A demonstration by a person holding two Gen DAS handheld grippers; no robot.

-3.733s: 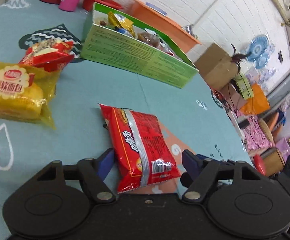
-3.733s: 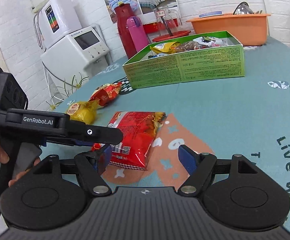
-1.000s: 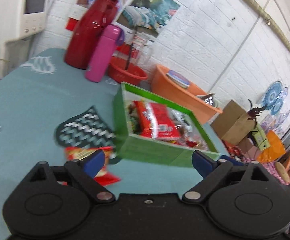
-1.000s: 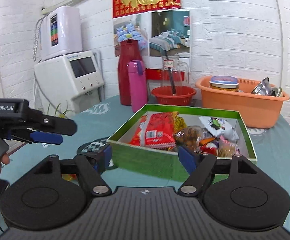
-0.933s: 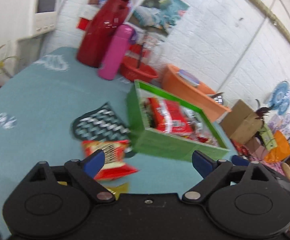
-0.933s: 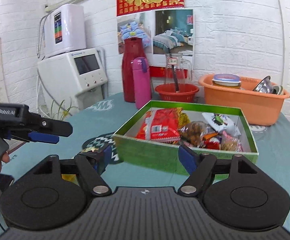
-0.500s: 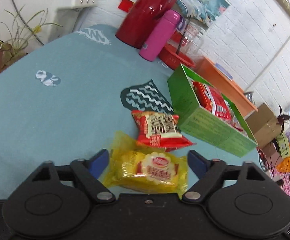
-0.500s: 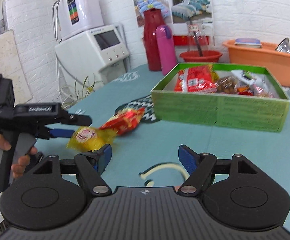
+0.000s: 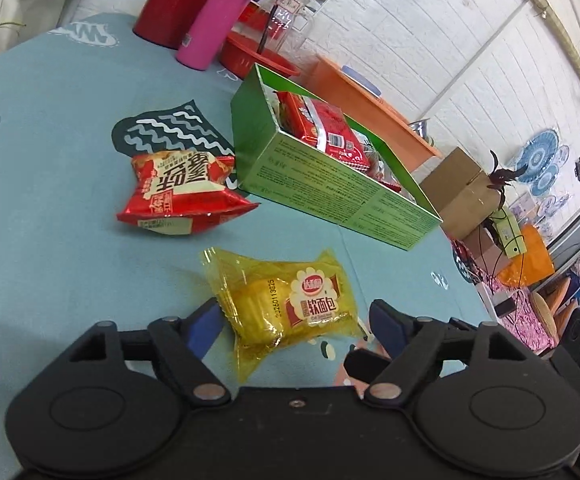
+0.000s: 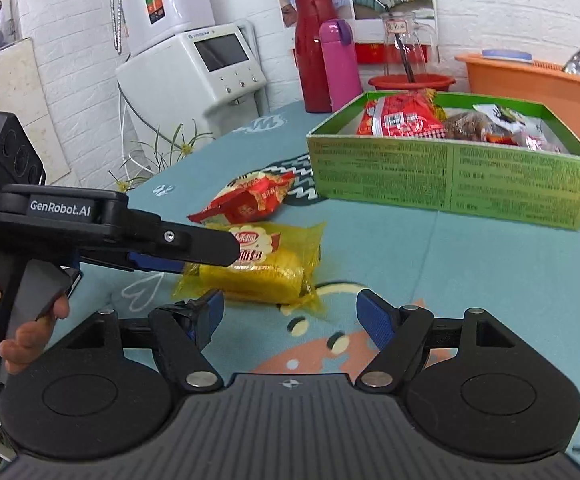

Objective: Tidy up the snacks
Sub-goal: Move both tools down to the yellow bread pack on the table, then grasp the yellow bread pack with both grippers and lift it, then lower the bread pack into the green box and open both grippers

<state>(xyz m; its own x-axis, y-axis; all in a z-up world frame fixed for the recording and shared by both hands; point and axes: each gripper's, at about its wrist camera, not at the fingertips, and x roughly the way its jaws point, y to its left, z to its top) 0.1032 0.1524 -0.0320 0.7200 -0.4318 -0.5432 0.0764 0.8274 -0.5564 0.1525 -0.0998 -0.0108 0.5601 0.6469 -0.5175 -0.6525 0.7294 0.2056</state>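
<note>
Left wrist view: yellow bread pack [image 9: 290, 308] flat on teal cloth [image 9: 49, 92], between spread fingers of left gripper [image 9: 294, 322]; red packet [image 9: 181, 194] beyond, beside green box [image 9: 330, 188]. Right gripper [image 10: 290, 314] likewise apart, empty.

The right gripper [image 10: 290, 316] hangs wide open over the teal table [image 10: 470, 264]. At 10 o'clock the left gripper [image 10: 193, 254] straddles the yellow bread packet [image 10: 273, 268]; the green box [image 10: 450, 178] sits at 1 o'clock.
</note>
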